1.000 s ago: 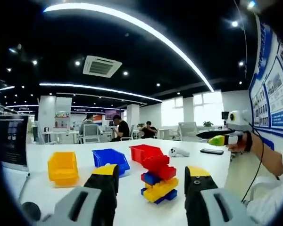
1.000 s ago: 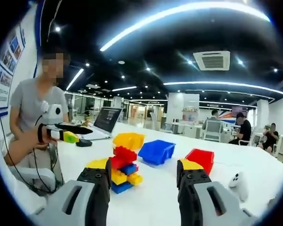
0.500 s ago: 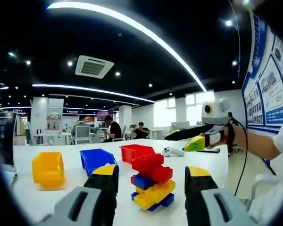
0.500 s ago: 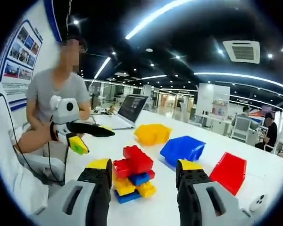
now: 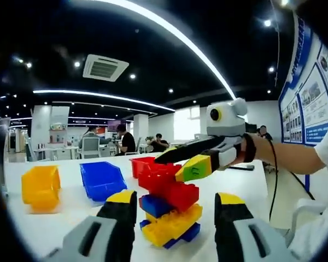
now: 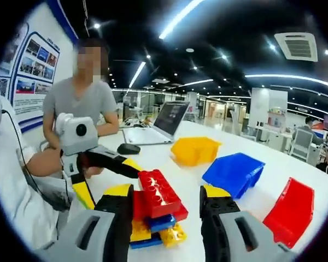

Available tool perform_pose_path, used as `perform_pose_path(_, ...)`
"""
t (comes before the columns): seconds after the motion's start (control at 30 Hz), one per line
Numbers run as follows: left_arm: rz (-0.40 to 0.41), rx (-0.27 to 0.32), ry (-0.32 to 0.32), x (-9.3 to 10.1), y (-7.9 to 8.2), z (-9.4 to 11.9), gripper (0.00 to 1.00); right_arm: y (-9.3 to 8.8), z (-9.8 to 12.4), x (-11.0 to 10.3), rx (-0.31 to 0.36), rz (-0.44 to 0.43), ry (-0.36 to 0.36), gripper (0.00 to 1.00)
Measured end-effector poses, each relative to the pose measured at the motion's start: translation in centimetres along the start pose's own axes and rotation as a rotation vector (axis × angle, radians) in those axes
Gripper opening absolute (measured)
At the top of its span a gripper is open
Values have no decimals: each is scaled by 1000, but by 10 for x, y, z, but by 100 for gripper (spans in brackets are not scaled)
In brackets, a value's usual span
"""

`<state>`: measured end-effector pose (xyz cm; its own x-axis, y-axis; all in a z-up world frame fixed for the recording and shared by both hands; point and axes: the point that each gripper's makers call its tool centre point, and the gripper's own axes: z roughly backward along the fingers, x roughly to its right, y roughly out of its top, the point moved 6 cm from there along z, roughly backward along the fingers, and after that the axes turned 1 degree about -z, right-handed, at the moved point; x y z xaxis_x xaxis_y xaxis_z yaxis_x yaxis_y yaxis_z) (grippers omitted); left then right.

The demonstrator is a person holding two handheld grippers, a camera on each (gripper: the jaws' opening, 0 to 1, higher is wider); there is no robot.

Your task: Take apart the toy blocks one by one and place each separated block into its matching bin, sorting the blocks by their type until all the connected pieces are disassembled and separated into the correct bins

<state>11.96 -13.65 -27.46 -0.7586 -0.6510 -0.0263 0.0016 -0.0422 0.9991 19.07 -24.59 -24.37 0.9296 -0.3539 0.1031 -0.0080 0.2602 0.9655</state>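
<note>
The block stack [image 5: 168, 210] stood on the white table [image 5: 54, 229], between and just beyond both pairs of my jaws, with the yellow bin [image 5: 39, 188], blue bin [image 5: 101, 179] and red bin [image 5: 144, 163] behind it. My left gripper [image 5: 175, 210] and right gripper [image 6: 165, 203] were both spread wide, gripping nothing. I judged the blocks light, rigid, smooth plastic, press-fitted; the top red block [image 6: 158, 192] should be pinched across its flat sides while the lower courses are braced.
</note>
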Motion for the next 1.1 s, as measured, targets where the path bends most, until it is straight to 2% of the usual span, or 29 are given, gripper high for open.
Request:
perform_pose_path(0.1, -4, -8, -2, 2, -1, -1, 58, -4, -4, -4, 4, -36, 17, 41)
perform_pose_path(0.17, -11, -16, 1, 2, -2, -2, 58, -4, -3, -8, 9, -54, 12, 33)
perform_pose_path(0.3, -16, -24, 5, 2, -3, -3, 57, -4, 0, -17, -2, -70, -9, 25)
perform_pose_path(0.37, -15, -28, 16, 0, -4, -3, 56, -4, 1, -19, -19, -81, -47, 25)
perform_pose_path(0.63, -12, -38, 58, -7, -7, -9, 47, -1, -1, -27, -44, -107, -119, 25)
perform_pose_path(0.7, -69, -69, 136, -15, -9, -9, 40, 0, -2, -33, -50, -109, -132, 25)
perform_pose_path(0.73, -54, -65, 108, -10, -8, -11, 40, 0, -1, -33, -55, -112, -142, 25)
perform_pose_path(1.0, -59, -77, 91, -11, -7, -10, 39, 1, -1, -35, -83, -190, -135, 24)
perform_pose_path(1.1, -58, -75, 83, -11, -7, -10, 39, 2, 0, -34, -64, -328, -116, 24)
